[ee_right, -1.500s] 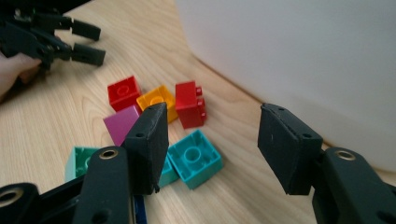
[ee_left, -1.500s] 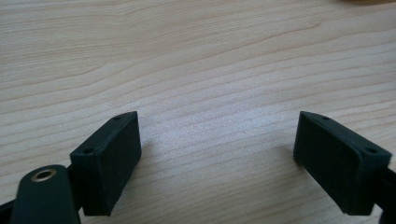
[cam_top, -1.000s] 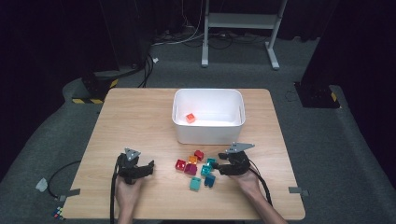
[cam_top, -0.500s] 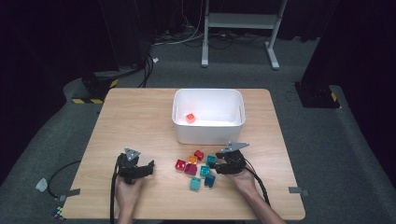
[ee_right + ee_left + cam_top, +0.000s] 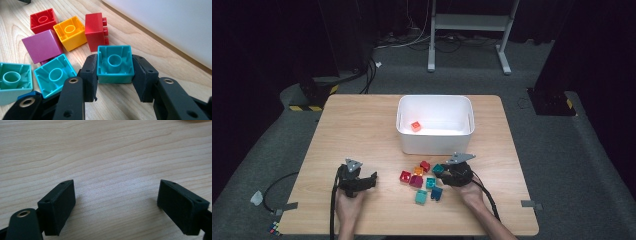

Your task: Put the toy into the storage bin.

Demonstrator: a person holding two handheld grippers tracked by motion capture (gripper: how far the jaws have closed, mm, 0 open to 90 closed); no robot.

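Right gripper view is showing the right gripper (image 5: 115, 75), jaws just closing, pinching a teal block (image 5: 114, 63) beside the white bin (image 5: 435, 125), which is holding one orange block (image 5: 415, 126) while probably seven others are waiting and the left gripper (image 5: 116, 202) is resting spread open.

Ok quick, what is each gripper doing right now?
Left gripper: open, nothing between its jaws, over bare table.
Right gripper: its jaws have just been closing and are shut on a teal block.

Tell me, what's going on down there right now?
Right gripper jaws just closed, clamped on teal brick. Left gripper open, idle on table. White bin ahead, path clear.
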